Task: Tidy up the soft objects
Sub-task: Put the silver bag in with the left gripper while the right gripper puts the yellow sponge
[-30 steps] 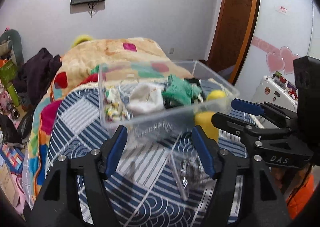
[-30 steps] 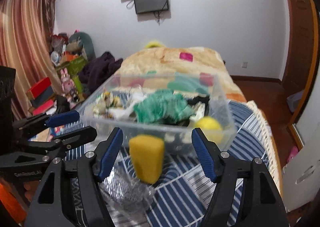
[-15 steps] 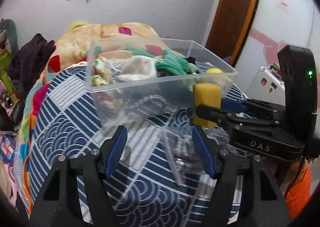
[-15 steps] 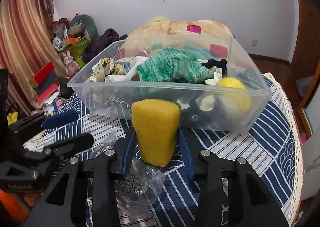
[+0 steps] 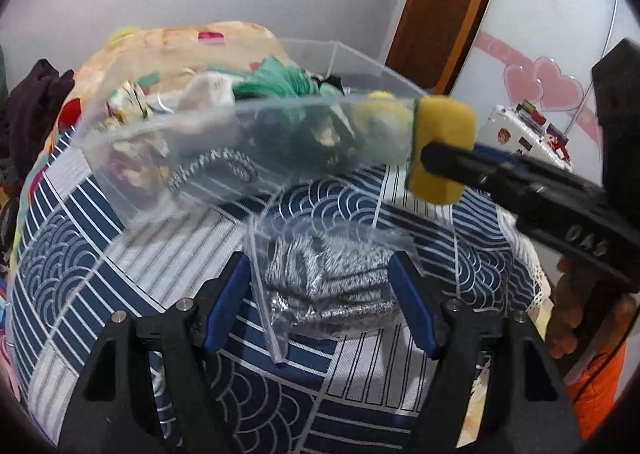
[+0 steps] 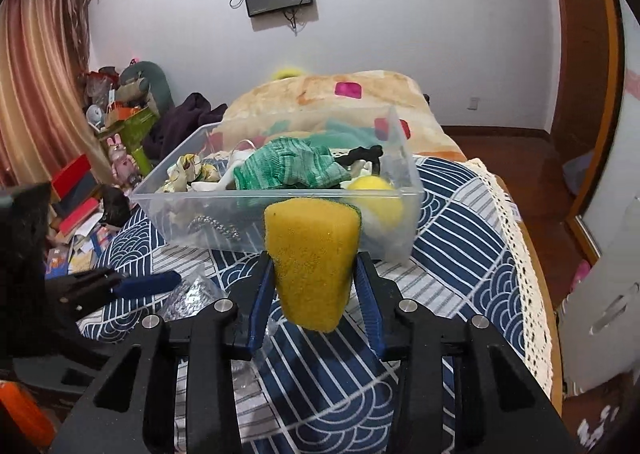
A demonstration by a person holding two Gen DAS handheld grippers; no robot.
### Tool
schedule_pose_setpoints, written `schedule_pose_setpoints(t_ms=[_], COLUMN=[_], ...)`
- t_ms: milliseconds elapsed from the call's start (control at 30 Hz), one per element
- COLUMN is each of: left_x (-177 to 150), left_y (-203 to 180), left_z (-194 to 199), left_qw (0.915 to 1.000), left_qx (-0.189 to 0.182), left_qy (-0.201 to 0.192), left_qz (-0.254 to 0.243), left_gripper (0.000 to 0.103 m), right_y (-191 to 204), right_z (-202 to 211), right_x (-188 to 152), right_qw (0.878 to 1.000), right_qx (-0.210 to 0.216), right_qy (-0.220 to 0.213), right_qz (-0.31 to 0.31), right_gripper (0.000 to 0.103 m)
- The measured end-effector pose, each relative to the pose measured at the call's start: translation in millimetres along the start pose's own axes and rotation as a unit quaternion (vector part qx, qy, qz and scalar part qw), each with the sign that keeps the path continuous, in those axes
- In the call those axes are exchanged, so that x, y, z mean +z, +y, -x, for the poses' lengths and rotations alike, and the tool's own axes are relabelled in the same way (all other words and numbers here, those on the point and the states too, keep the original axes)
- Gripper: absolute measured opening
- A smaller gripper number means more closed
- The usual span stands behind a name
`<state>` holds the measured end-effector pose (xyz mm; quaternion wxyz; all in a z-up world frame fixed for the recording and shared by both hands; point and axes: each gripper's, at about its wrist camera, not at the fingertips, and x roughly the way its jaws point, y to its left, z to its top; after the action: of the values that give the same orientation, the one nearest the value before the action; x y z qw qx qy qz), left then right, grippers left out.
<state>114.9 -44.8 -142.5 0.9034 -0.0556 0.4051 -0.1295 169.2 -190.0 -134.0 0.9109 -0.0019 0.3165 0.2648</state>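
Note:
My right gripper (image 6: 312, 274) is shut on a yellow sponge (image 6: 312, 262) and holds it above the bed, just in front of the clear plastic bin (image 6: 412, 190). The sponge (image 5: 440, 150) also shows in the left wrist view, beside the bin's near right corner. The bin (image 5: 160, 134) holds a green knit cloth (image 6: 288, 166), a yellow ball (image 6: 378, 202) and other soft items. My left gripper (image 5: 320, 294) is open, its fingers on either side of a clear bag of grey knitwear (image 5: 324, 278) lying on the bedspread.
The blue and white patterned bedspread (image 6: 460, 254) covers the bed, with an orange blanket (image 6: 320, 90) behind the bin. Clutter and boxes (image 6: 80, 214) lie on the floor at the left. A wooden door (image 5: 440, 6) stands at the right.
My right gripper has closed on the yellow sponge and lifted it up to the bin's rim. My left gripper has moved forward and down around the bag of knitwear.

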Motion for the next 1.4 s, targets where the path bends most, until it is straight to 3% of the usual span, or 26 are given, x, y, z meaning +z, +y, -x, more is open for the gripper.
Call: schedule_pose_setpoints(t_ms=[133,233,333,467,667,1000,1167,1400], left_x=[-4,-5,-4,0,14,59,77,86], left_y=[-2,-4,-6,-1,12,33,42,54], left_z=[-3,-2,-1,9,31,72,67,35], left_qw=[1.0000,0.9999,0.9999,0.9997,0.9988,0.9905,0.9865,0.9855], left_qx=[0.000,-0.011,-0.009,-0.008,-0.002,0.032,0.051,0.088], left_qy=[0.001,0.001,-0.008,-0.020,-0.049,-0.132,-0.152,-0.139], left_qz=[-0.005,-0.008,-0.009,-0.007,0.004,0.016,0.033,0.042], left_gripper=[0.071,0.053,0.042,0.036,0.036,0.036,0.036,0.036], right_y=[0,3,5,5,9,17,25,29], right_z=[0,0,-1,1,6,15,5,-25], right_x=[-1,-3,-3,-2,5,42,56,62], right_qw=[1.000,1.000,1.000,1.000,1.000,0.998,0.997,0.998], right_qx=[0.001,0.003,0.003,0.004,0.002,-0.003,0.005,0.017], right_qy=[0.001,0.004,0.004,0.002,-0.009,-0.056,-0.068,-0.050], right_qz=[0.001,0.003,0.006,0.006,0.012,0.034,0.037,0.030], right_gripper=[0.037,0.037,0.037,0.037,0.037,0.037,0.037,0.037])
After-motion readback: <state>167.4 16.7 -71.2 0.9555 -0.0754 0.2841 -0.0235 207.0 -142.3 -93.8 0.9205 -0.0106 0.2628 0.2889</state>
